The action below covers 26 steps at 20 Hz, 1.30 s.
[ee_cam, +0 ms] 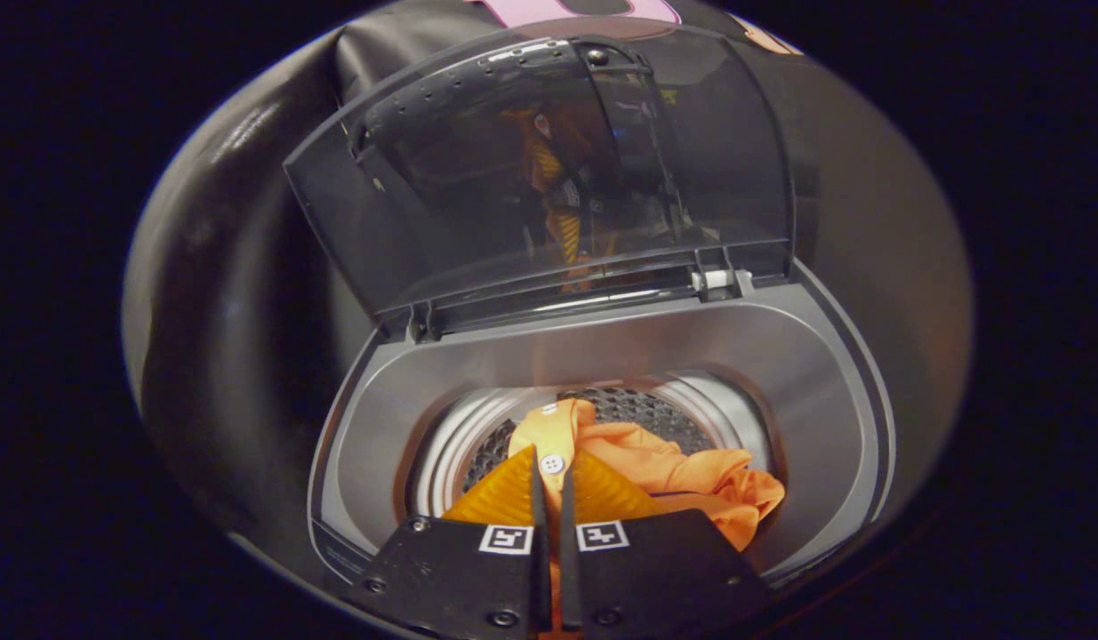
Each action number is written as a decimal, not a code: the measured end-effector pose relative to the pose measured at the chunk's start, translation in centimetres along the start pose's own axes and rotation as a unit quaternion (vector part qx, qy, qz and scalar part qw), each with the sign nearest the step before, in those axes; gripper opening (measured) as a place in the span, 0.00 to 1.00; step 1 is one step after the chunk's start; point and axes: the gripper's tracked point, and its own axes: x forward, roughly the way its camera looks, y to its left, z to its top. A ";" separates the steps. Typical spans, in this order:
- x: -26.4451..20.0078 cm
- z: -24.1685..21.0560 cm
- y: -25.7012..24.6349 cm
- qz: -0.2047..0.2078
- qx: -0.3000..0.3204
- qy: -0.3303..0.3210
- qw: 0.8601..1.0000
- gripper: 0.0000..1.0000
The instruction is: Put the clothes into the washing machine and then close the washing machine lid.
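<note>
The gripper [549, 498] is clenching the orange shirt [664, 471], which is hanging just ahead, over the drum [451, 444], under the raised lid [549, 169].

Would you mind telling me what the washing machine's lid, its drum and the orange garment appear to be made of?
The lid looks like smoked translucent plastic, glossy: it carries reflections. The drum appears to be perforated metal, with a ribbed shiny rim. The orange garment seems a thin woven fabric, creased, with a white button; the fingers are shut on it above the drum.

The washing machine [602, 342] drum [451, 444] holds an orange garment [682, 471].
</note>
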 end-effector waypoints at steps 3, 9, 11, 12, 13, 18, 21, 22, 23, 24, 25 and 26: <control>0.2 0.2 0.2 0.003 0.000 -0.001 1.000 0.04; 0.0 0.6 -0.4 -0.014 -0.016 -0.012 1.000 0.42; 0.0 0.7 -0.3 -0.014 -0.016 -0.017 1.000 0.56; -0.2 0.7 -0.2 -0.014 -0.018 -0.019 1.000 0.56; 0.0 0.8 -0.2 -0.013 -0.019 -0.022 1.000 0.67; -0.6 0.8 -0.7 -0.040 -0.028 -0.023 0.999 0.97; -1.3 3.1 -1.0 -0.060 -0.062 -0.057 0.995 0.98; -1.6 3.9 -0.9 -0.065 -0.070 -0.070 0.993 0.98; -2.1 5.0 -0.6 -0.067 -0.072 -0.085 0.992 0.98; -2.4 6.0 -0.1 -0.066 -0.078 -0.103 0.989 0.98; -2.8 7.1 0.3 -0.066 -0.088 -0.116 0.987 0.98; -3.4 8.0 0.7 -0.066 -0.100 -0.128 0.985 0.98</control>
